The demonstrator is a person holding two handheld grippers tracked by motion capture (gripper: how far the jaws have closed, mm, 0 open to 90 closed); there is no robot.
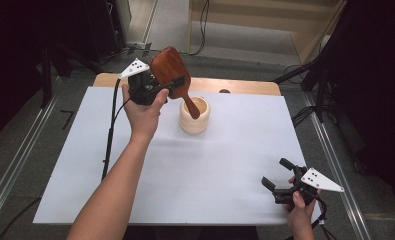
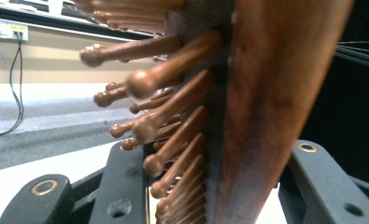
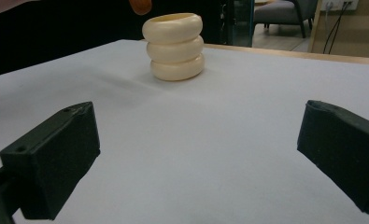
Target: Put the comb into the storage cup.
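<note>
My left gripper (image 1: 171,86) is shut on a reddish-brown wooden hairbrush (image 1: 171,67), held up at the far left of the table. The brush handle (image 1: 190,108) slants down over the mouth of a cream ribbed cup (image 1: 195,116). In the left gripper view the brush (image 2: 271,98) stands between the jaws, its wooden bristles (image 2: 173,116) pointing left. My right gripper (image 1: 278,175) rests open near the table's front right corner, nothing between its jaws. In the right gripper view my right gripper (image 3: 196,154) faces the cup (image 3: 174,45), with the handle tip (image 3: 140,5) just above it.
A white sheet (image 1: 195,160) covers the wooden table (image 1: 235,86). A black cable (image 1: 111,130) runs from the left gripper down the sheet's left side. Dark stands and cables crowd the floor around the table. A chair (image 3: 285,11) stands beyond the far edge.
</note>
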